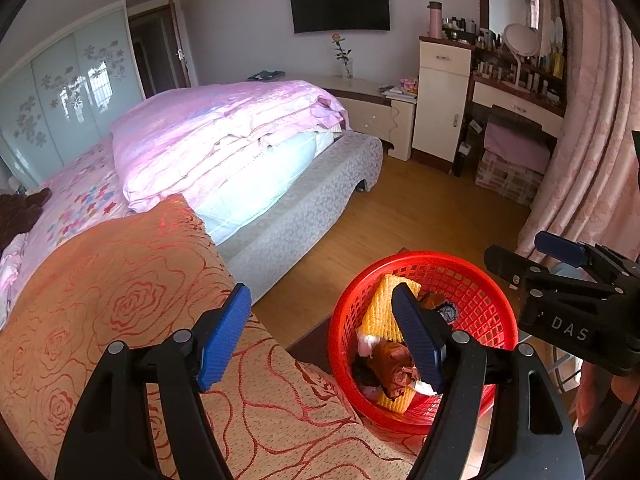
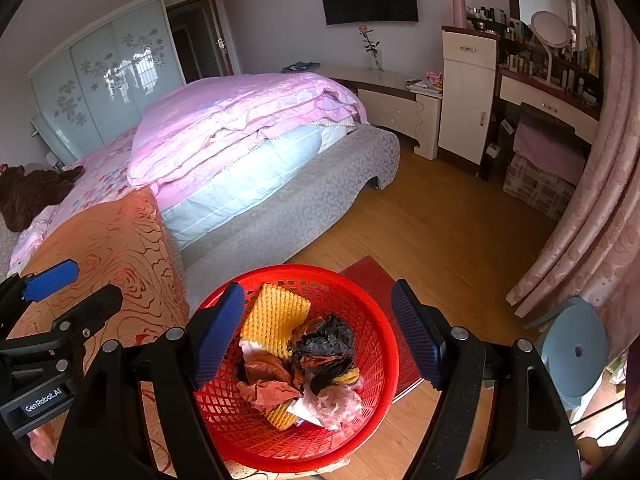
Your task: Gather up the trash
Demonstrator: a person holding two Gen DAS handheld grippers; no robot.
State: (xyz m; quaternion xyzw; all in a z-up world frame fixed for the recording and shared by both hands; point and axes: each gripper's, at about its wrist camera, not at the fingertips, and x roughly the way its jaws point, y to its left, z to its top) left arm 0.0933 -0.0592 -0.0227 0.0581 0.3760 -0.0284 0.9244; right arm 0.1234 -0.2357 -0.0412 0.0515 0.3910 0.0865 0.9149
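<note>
From the left wrist view, the left gripper (image 1: 320, 336) has its blue-padded jaws spread wide with nothing between the pads. Its left finger hangs over an orange rose-patterned cover (image 1: 120, 312) draped on the near end of the bed, and its right finger crosses in front of the red mesh basket (image 1: 472, 280) standing at the near right. Inside the basket lies trash: a yellow foam net (image 1: 380, 312), brown crumpled paper (image 1: 390, 364) and bits of white wrapping. The right gripper (image 1: 532, 256) shows at the far right edge, beside the basket, also apart and empty. Farther off, a pink quilt (image 1: 224, 132) is folded on the bed, with wooden floor (image 1: 420, 208) to its right.

From the right wrist view, the right gripper (image 2: 318, 332) hovers directly above the red mesh basket (image 2: 372, 312), jaws parted and holding nothing. The basket holds the yellow foam net (image 2: 276, 316), a black crumpled bag (image 2: 328, 340), brown crumpled paper (image 2: 268, 376) and a pinkish-white plastic wad (image 2: 336, 404). A red mat (image 2: 376, 280) lies under the basket's far right side. The left gripper (image 2: 76, 284) appears at the left edge, over the orange cover (image 2: 116, 240). A pale blue stool (image 2: 576, 352) stands at the near right.
</note>
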